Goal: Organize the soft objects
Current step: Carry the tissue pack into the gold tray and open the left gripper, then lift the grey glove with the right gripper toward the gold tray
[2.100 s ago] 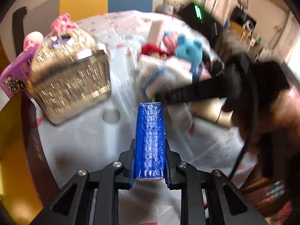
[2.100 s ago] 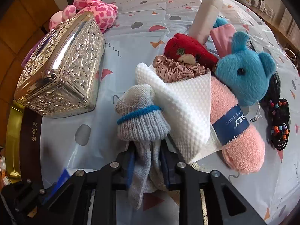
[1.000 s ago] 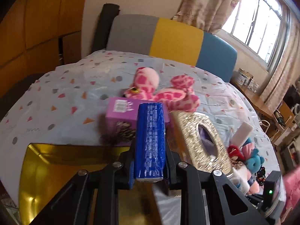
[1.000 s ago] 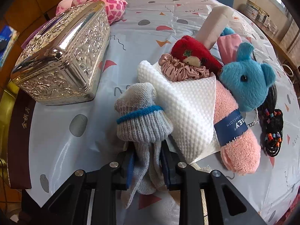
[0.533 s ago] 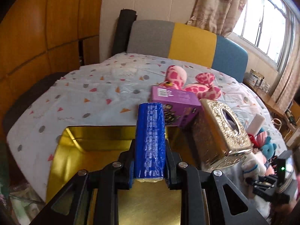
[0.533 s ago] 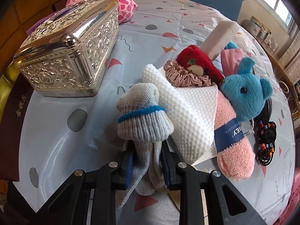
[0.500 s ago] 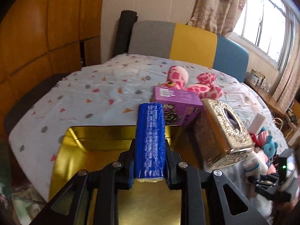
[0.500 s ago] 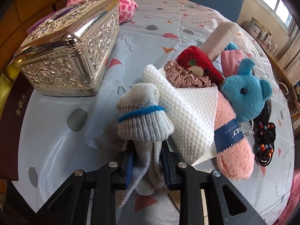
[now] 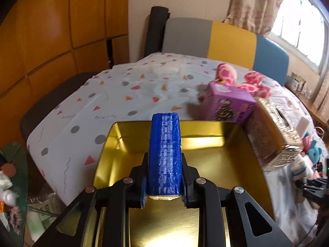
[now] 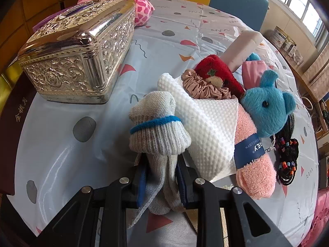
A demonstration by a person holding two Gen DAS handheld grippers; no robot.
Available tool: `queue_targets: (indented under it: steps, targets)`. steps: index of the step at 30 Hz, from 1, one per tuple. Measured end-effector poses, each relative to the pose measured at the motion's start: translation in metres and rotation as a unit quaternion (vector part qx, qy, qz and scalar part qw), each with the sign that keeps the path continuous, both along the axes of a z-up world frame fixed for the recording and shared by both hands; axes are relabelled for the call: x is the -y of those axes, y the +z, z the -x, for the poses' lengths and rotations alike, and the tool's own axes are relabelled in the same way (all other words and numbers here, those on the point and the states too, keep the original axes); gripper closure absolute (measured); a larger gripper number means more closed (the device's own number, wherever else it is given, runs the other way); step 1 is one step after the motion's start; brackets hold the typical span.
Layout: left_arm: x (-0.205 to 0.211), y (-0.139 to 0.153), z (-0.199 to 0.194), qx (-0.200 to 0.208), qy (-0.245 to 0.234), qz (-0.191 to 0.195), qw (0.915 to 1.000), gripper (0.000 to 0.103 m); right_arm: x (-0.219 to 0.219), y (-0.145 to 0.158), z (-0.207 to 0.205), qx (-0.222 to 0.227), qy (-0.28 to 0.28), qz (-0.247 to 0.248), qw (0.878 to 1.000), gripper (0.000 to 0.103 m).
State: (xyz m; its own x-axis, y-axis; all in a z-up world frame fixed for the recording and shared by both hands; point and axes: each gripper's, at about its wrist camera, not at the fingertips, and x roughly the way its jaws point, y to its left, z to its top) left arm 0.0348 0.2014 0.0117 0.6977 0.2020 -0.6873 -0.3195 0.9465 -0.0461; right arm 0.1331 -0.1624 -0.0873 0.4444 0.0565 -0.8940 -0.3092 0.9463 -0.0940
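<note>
Two grips held. Our left hand-held gripper (image 9: 164, 177) clamped the blue pack (image 9: 165, 154) over the gold tin (image 9: 207, 142) (likely its destination). Our right hand-held gripper (image 10: 162, 177) pinched the grey sock (image 10: 158, 129), ready for lifting.

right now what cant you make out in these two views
- Gold tray, left wrist view: near part hidden by the left gripper and blue pack.
- Grey sock, right wrist view: lower end hidden between the right gripper fingers.
- Purple box, right wrist view: mostly behind the silver box.
- Soft pile, left wrist view: blurred, cut by the right edge.
</note>
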Motion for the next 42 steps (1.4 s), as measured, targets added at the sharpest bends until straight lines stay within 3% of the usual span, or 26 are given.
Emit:
queue_targets:
  steps: [7, 12, 34, 42]
  targets:
    - [-0.029, -0.03, -0.005, -0.045, 0.022, 0.006, 0.9987, 0.078, 0.001, 0.003, -0.007, -0.008, -0.017, -0.008, 1.0, 0.08]
    - [-0.043, -0.044, -0.005, -0.061, 0.035, 0.003, 0.9975, 0.078, 0.009, 0.017, -0.01, -0.008, -0.031, -0.069, 0.997, 0.082]
    - [-0.051, -0.034, -0.006, -0.027, 0.047, -0.019, 0.9983, 0.075, 0.004, 0.006, -0.011, -0.011, -0.035, -0.044, 0.998, 0.082]
    - [-0.046, -0.013, 0.006, 0.008, 0.044, -0.014, 0.9989, 0.06, 0.006, 0.01, -0.014, -0.007, -0.038, -0.049, 0.998, 0.082]
